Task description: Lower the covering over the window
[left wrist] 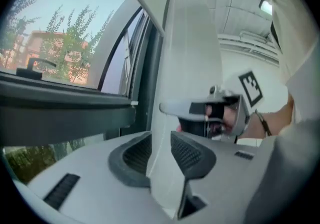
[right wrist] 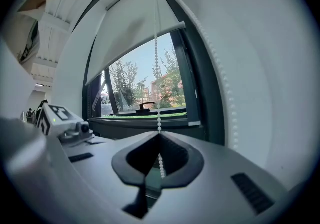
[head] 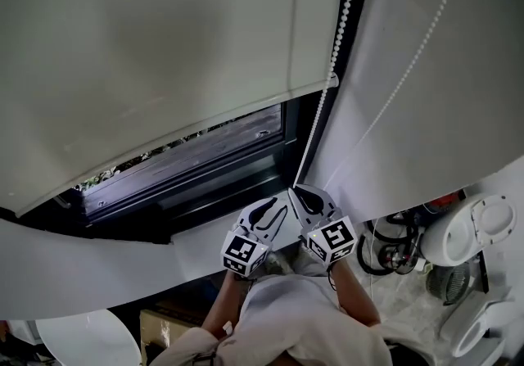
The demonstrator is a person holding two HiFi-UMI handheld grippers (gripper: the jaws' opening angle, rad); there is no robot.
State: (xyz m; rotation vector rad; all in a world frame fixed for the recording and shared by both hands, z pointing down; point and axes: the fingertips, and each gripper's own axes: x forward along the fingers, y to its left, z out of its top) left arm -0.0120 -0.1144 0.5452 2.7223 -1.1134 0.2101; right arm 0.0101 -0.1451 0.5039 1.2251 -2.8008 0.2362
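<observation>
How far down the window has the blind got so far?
Partly done: the blind covers the upper part of the window, but the lower glass is bare. In hand: the right gripper is shut on the bead chain; the left gripper is open beside it, holding nothing. Left: probably pulling the chain until the glass is covered.

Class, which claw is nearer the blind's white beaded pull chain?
Right. The right claw is shut on the white beaded pull chain; the left claw stands open beside it.
</observation>
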